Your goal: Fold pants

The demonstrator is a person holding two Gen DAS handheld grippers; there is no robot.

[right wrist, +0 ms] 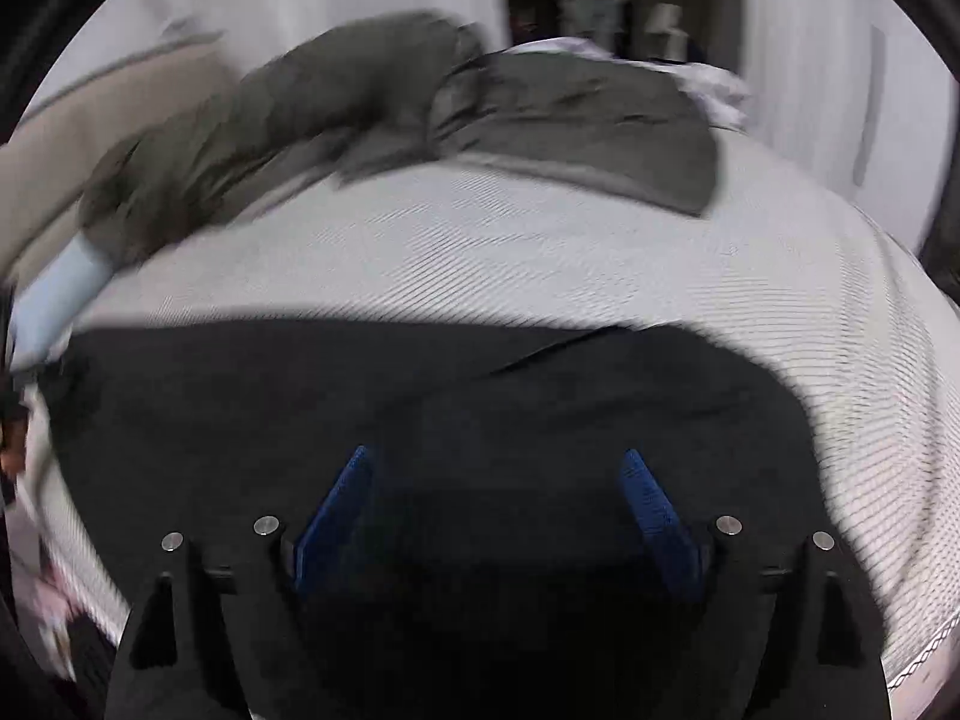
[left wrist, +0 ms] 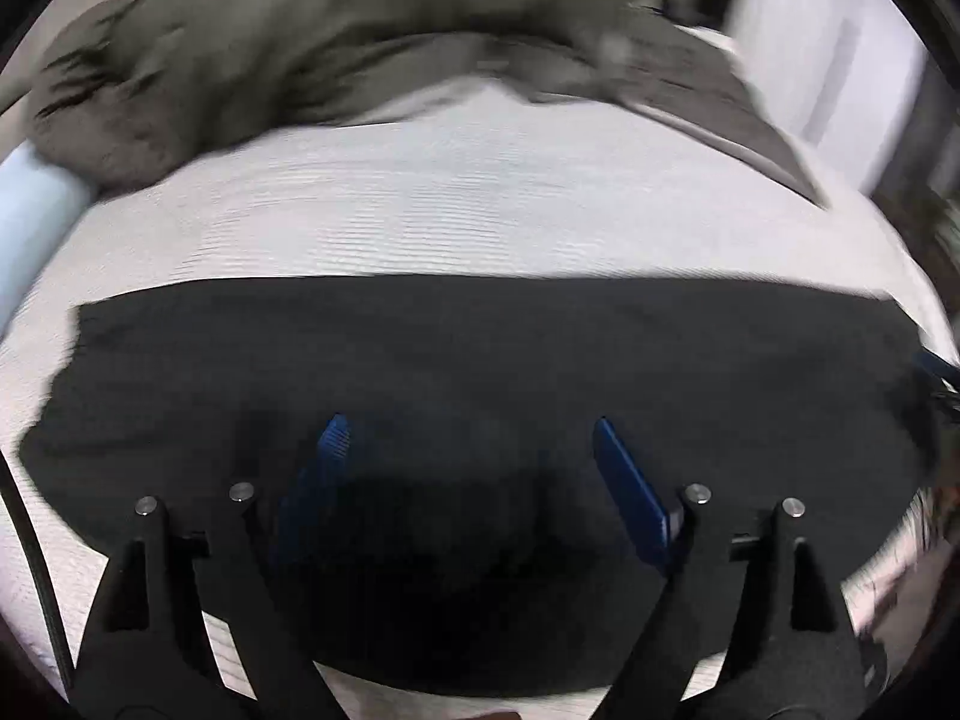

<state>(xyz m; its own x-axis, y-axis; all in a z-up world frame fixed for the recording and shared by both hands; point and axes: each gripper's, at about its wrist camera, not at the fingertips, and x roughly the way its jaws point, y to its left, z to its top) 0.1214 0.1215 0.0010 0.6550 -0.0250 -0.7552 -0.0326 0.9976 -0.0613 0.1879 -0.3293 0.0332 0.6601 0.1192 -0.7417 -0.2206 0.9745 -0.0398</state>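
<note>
White ribbed bedding covers the bed, and the black pants lie flat on its near side. Behind the pants sits a lumpy grey-green blanket. The left gripper and right gripper hang over the pants, jaws wide, holding nothing. The soft cloth looks smooth. For a neat fold, pinch matching edges and lift both evenly.
</note>
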